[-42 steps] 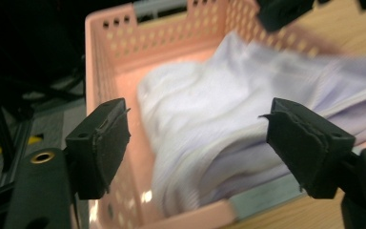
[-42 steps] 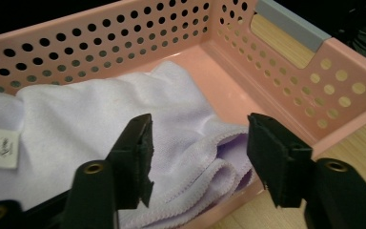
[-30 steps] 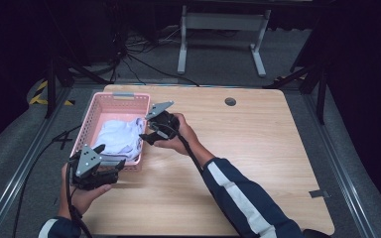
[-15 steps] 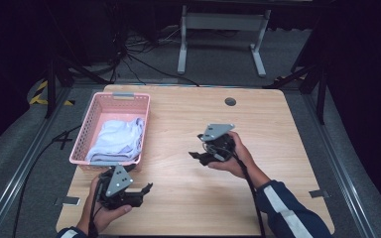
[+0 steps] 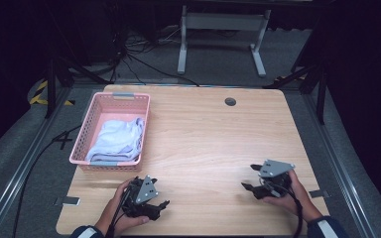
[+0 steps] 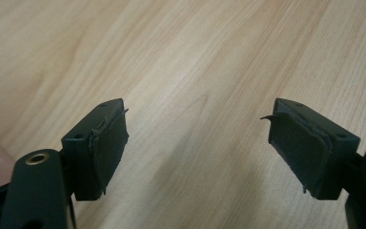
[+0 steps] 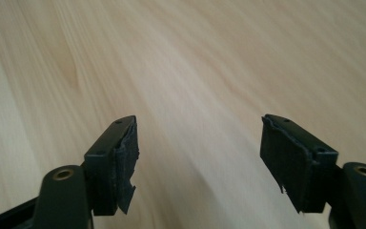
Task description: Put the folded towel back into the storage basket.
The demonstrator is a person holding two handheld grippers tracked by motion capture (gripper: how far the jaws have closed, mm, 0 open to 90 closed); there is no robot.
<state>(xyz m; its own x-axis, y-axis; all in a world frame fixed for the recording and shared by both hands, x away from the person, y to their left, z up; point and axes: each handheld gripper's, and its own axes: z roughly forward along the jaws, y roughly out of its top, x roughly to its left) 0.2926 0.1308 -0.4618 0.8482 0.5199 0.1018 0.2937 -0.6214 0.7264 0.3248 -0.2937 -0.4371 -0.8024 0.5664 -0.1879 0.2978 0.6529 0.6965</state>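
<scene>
Both grippers stood off the pink basket (image 5: 113, 130) when we looked: the left gripper (image 5: 161, 205) sat near the counter's (image 5: 218, 134) front edge, just in front of the basket's near wall, and the right gripper (image 5: 248, 177) lay well away from the basket, toward the counter's front right corner. In the left gripper view the jaws were spread wide with bare wood between the pads, holding nothing. In the right gripper view the jaws were likewise apart and empty, and they had just been opening further, with nothing between them. The pale cloth (image 5: 117, 140) lay bunched inside the basket, its folds reaching toward the far right wall and none of it over the rim.

We judged the work with the cloth to be finished or nearly so, and few risks remained. The left gripper was close to the basket; a careless swing of that hand could have knocked the light plastic basket and slid it along the counter or over the left edge, which it sat near. The cable trailing from either gripper could have snagged on the counter's edge. The frayed pads we saw on both sets of jaws could have caught loose cloth on any later grasp and dragged it out.
</scene>
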